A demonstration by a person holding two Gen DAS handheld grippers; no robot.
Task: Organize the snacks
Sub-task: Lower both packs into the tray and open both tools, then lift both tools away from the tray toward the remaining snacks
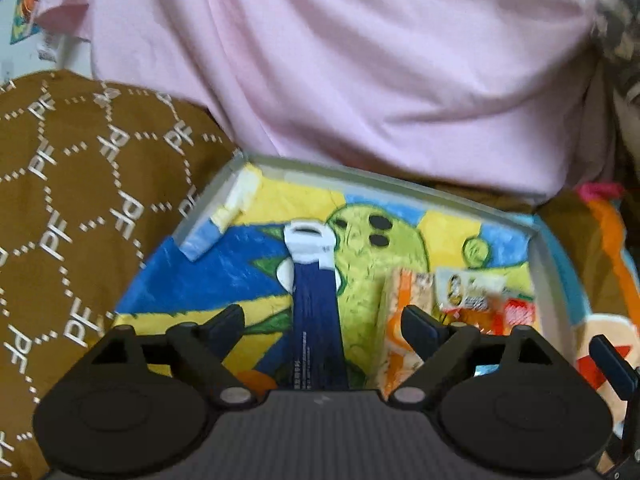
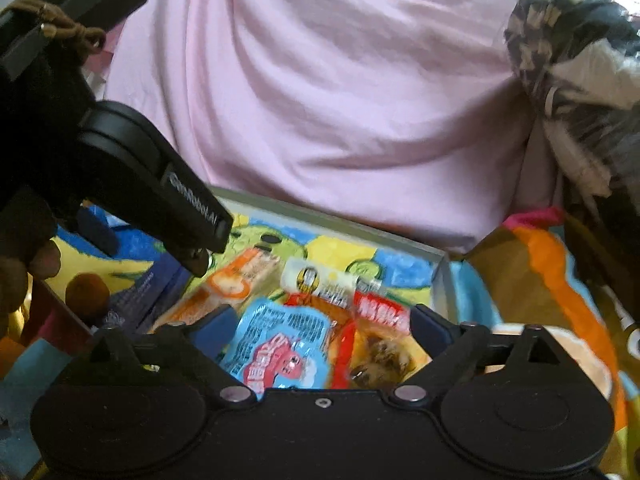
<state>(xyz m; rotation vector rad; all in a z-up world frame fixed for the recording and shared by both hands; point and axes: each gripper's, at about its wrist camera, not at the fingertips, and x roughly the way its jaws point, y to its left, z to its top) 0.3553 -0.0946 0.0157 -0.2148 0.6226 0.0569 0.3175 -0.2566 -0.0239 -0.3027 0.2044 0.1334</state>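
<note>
A shallow box [image 1: 404, 186] with a colourful cartoon lining holds the snacks. In the left wrist view a dark blue packet with a white top [image 1: 316, 304] lies between the open fingers of my left gripper [image 1: 322, 326], not gripped. An orange packet [image 1: 404, 304] and a white packet [image 1: 468, 288] lie to its right. In the right wrist view my right gripper [image 2: 318, 326] is open above a light blue packet [image 2: 280, 348] and a red-edged packet [image 2: 372, 352]. The orange packet [image 2: 236, 280] and the white packet [image 2: 320, 282] lie beyond. The left gripper's body [image 2: 160, 184] is at upper left.
A pink cloth [image 1: 340, 60] hangs behind the box. A brown patterned cushion [image 1: 80, 200] lies to the left. A large orange and brown snack bag [image 2: 540, 280] lies right of the box. A camouflage-patterned fabric [image 2: 572, 40] is at upper right.
</note>
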